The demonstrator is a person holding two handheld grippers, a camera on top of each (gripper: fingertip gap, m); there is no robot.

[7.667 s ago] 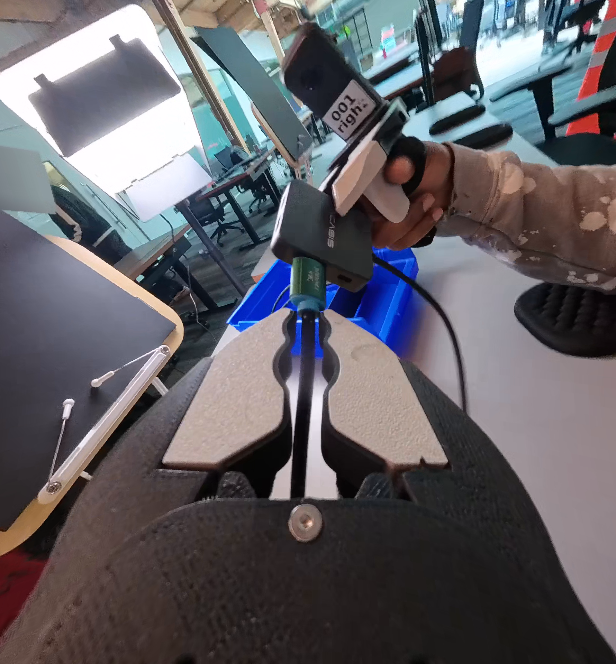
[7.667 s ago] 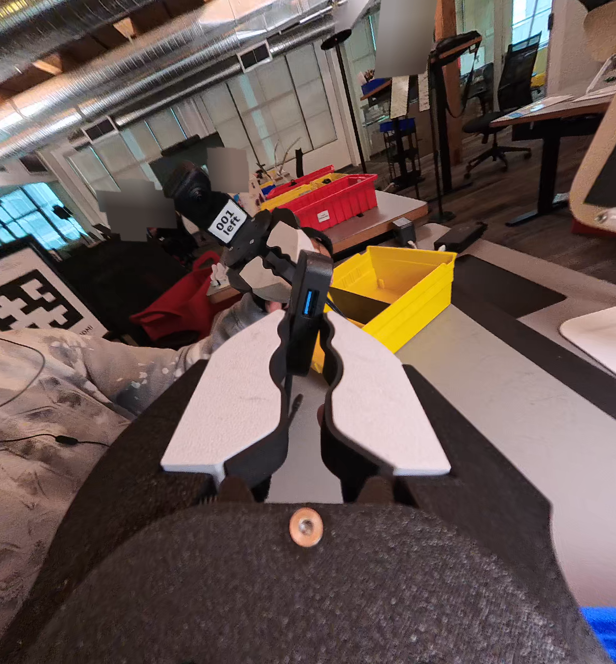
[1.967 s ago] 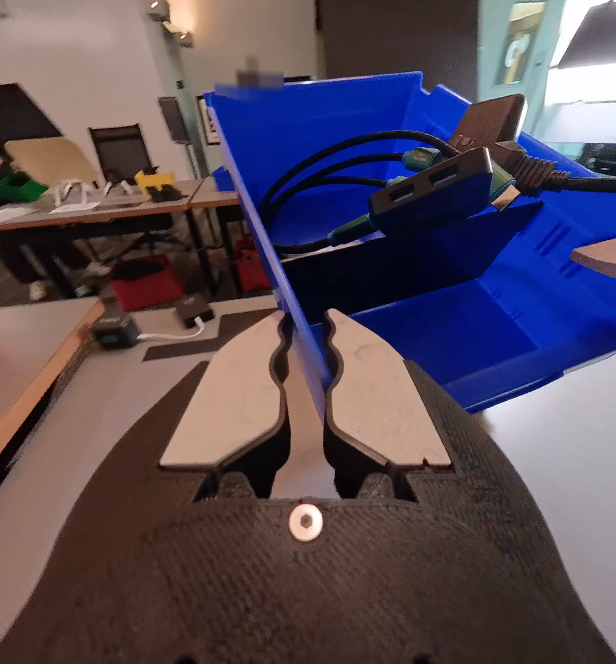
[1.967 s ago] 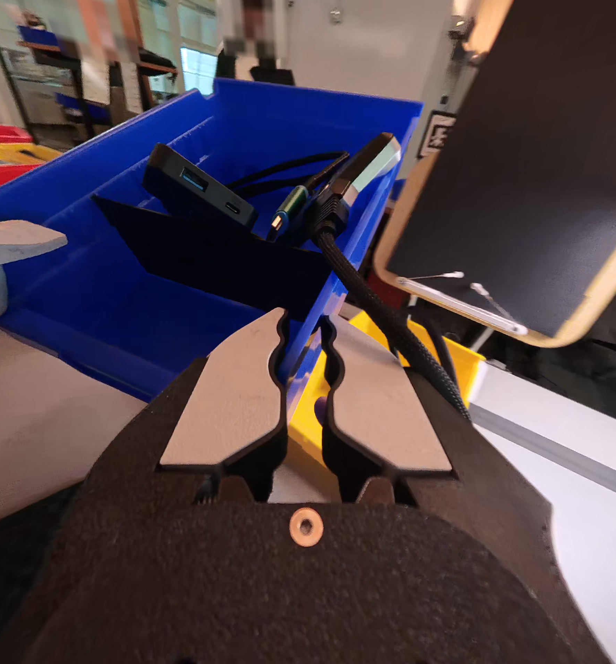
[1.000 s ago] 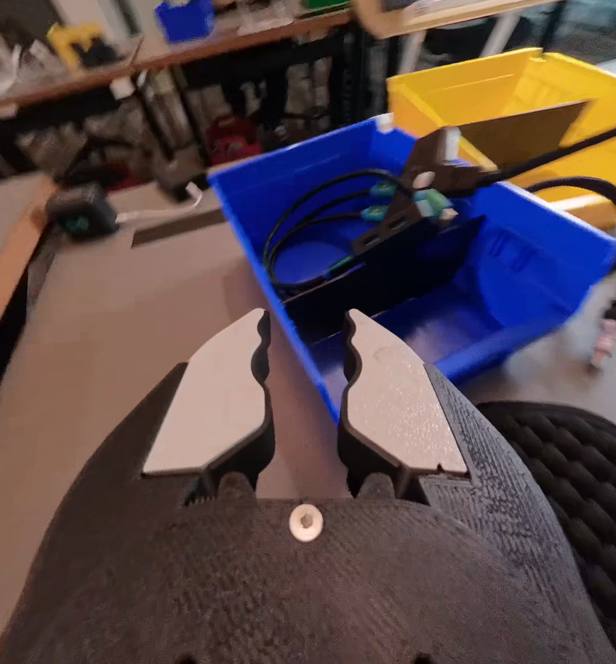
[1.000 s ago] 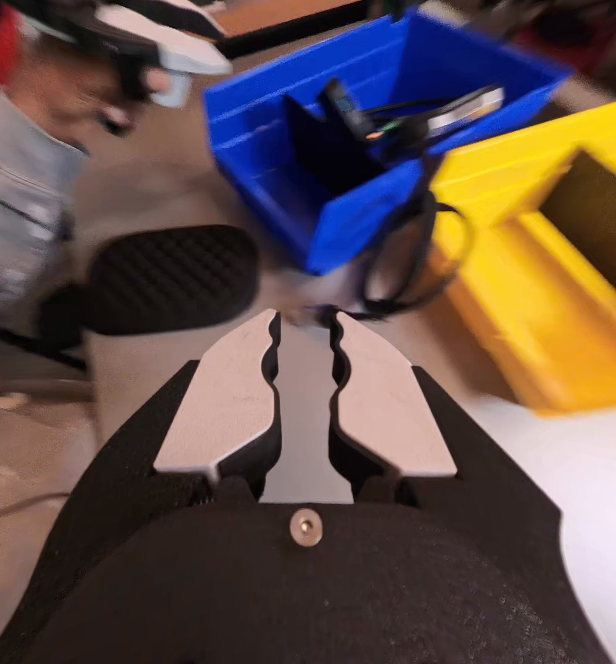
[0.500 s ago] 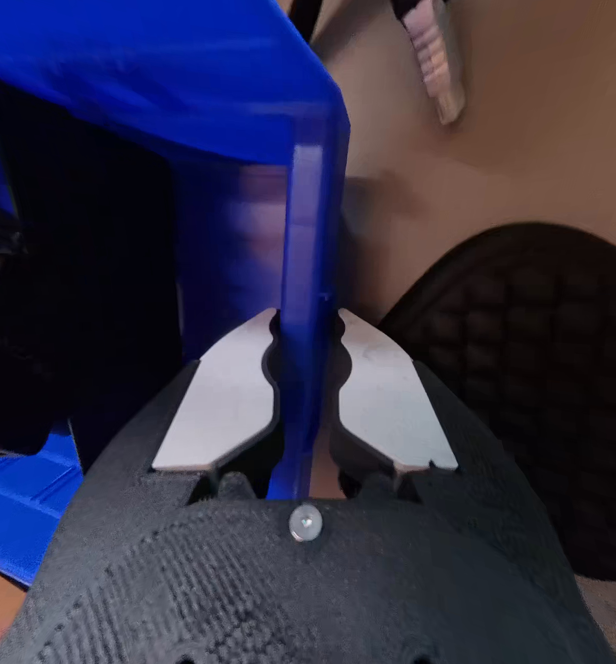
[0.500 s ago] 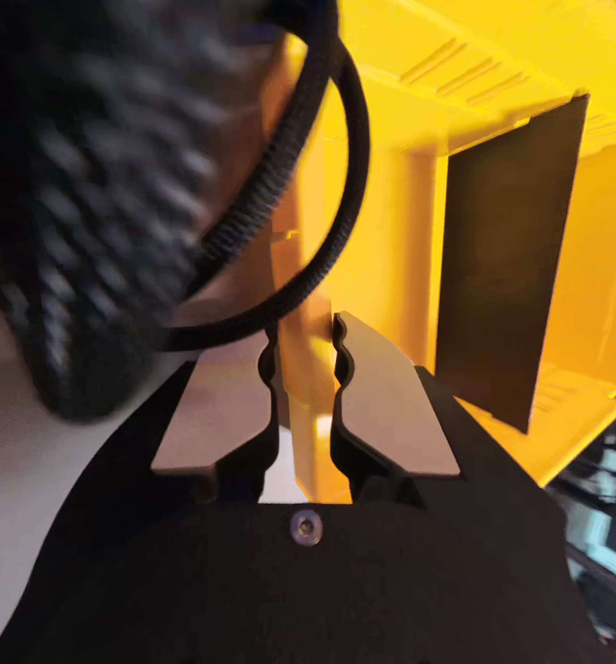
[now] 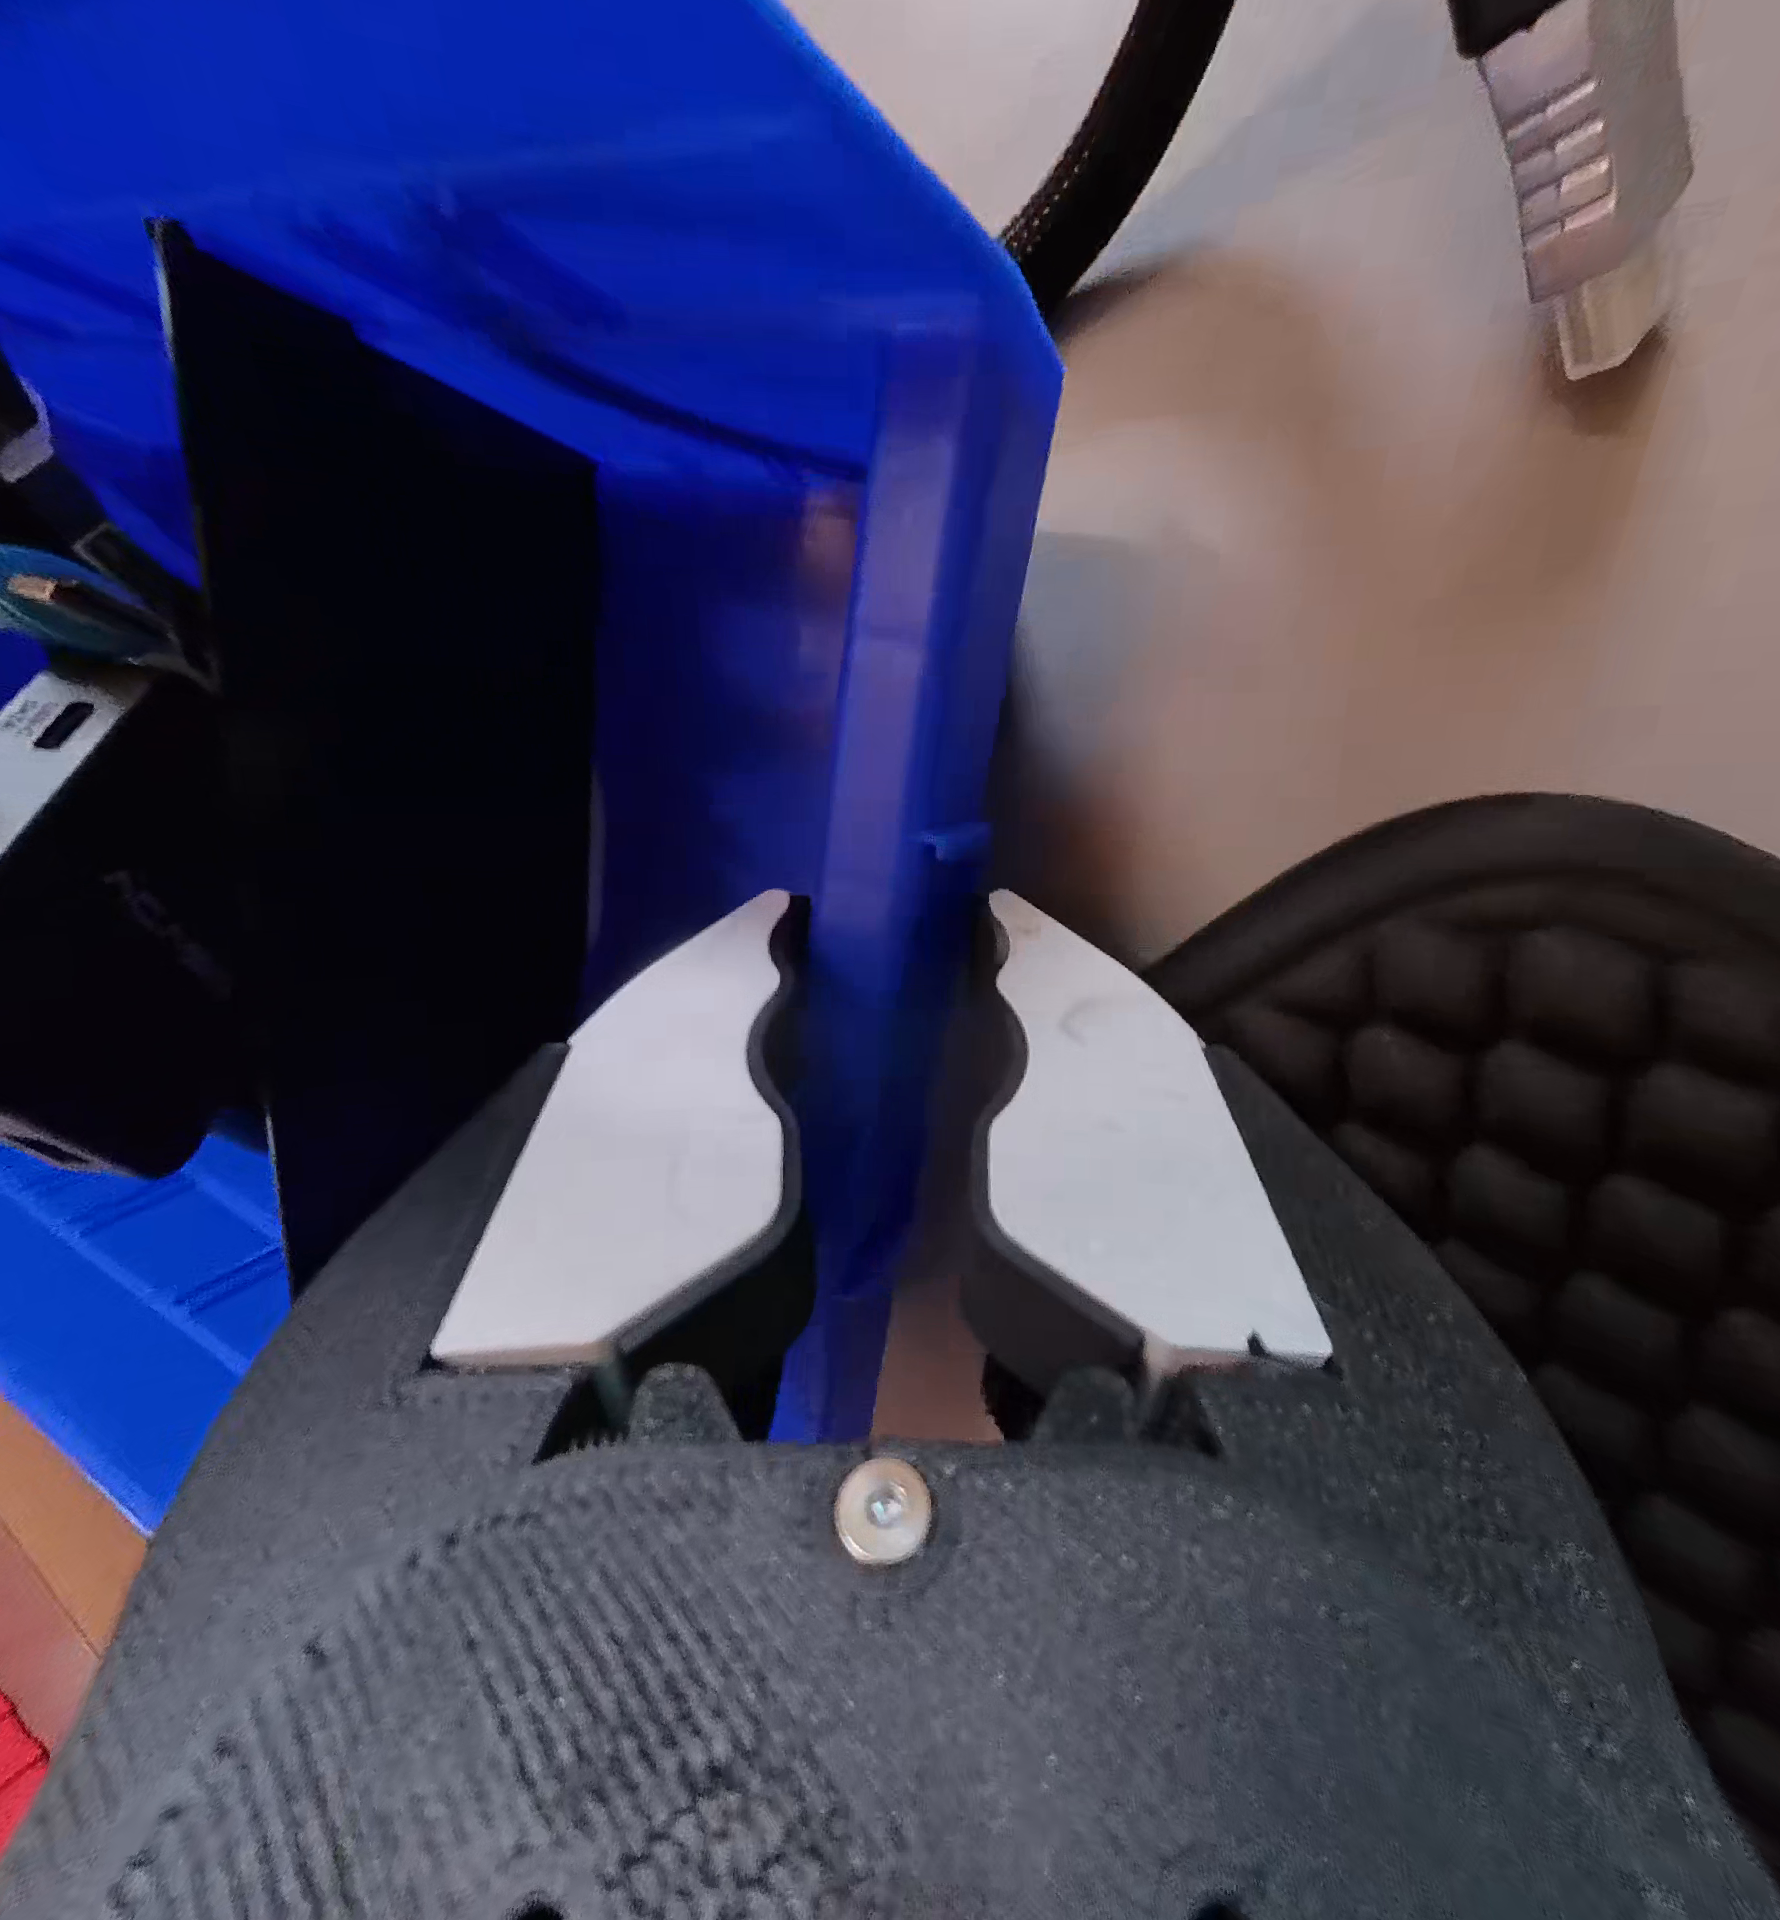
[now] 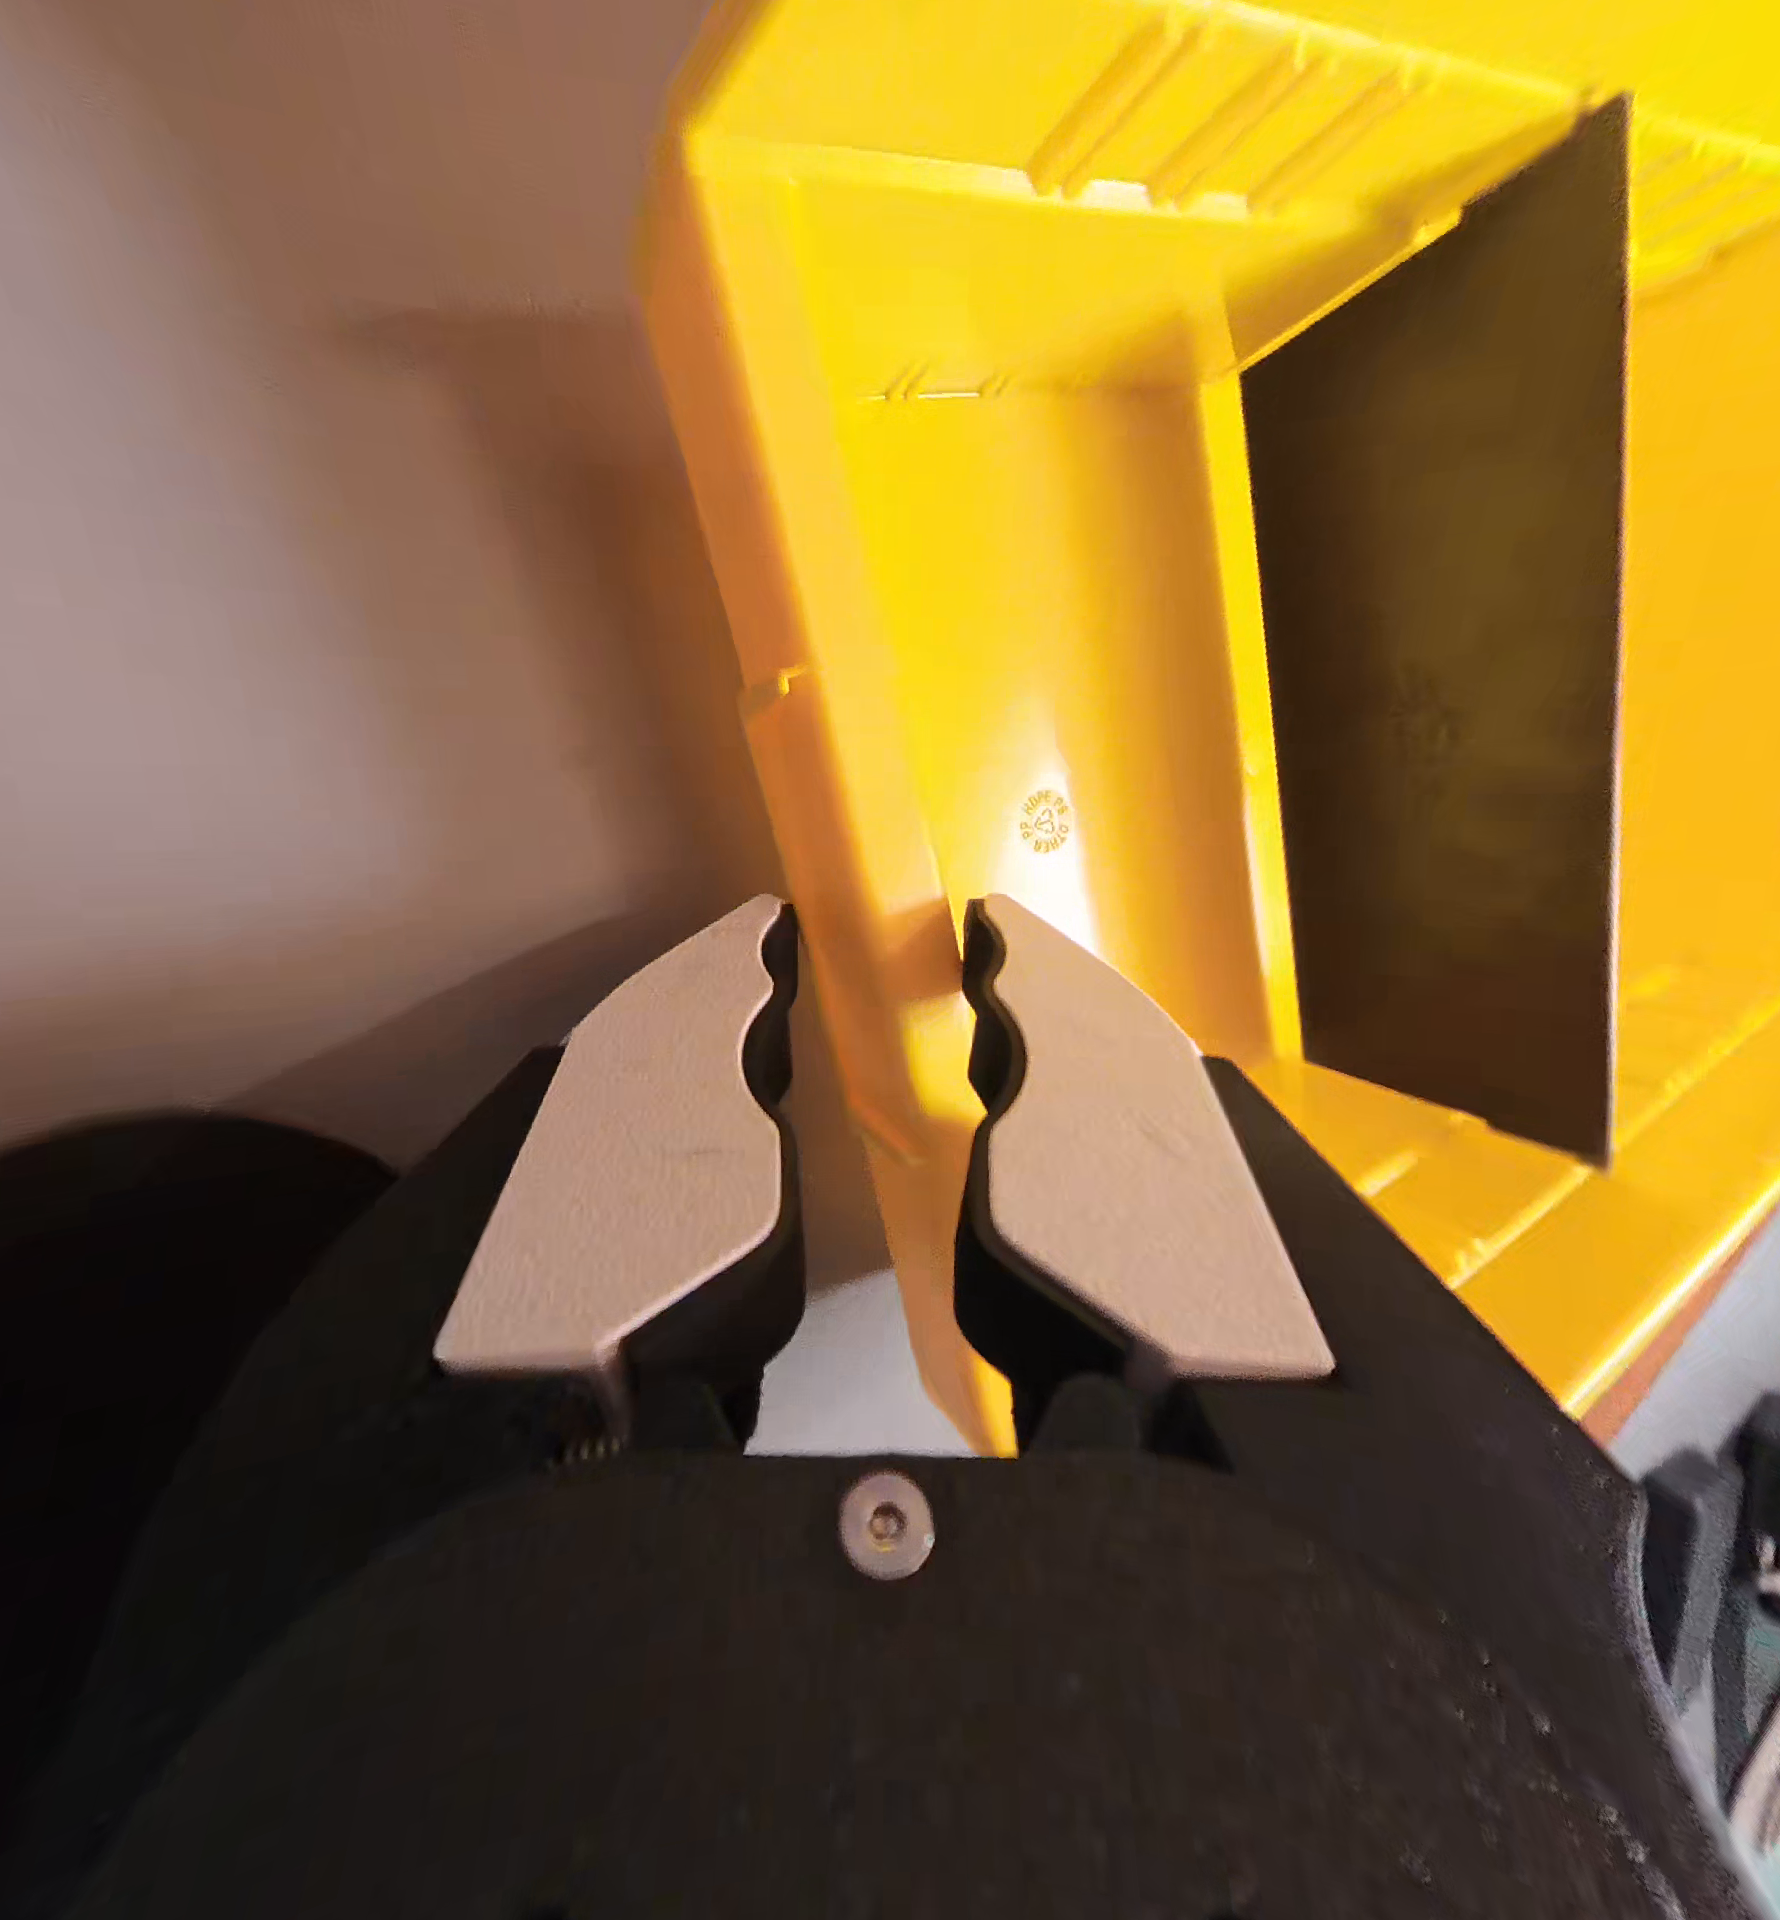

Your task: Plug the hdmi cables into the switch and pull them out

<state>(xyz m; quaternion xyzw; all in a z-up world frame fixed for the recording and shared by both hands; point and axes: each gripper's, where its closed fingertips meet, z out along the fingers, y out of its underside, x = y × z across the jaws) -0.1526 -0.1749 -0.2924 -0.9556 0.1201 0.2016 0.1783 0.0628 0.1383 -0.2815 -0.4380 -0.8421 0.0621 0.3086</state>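
While both grippers straddle bin walls, switch and cables sit idle.
Left gripper clamps the blue plastic bin's wall, right gripper the yellow plastic bin's wall, looser; black switch box at nine o'clock, silver HDMI plug at one. Slide both bins level.

Switch in bin, behind divider

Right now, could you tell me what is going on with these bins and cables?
The left claw straddles the wall of the blue bin, and the right claw straddles the wall of the yellow bin. The switch lies inside the blue bin behind a black divider. A silver HDMI plug on a braided cable lies loose on the table outside, unplugged.
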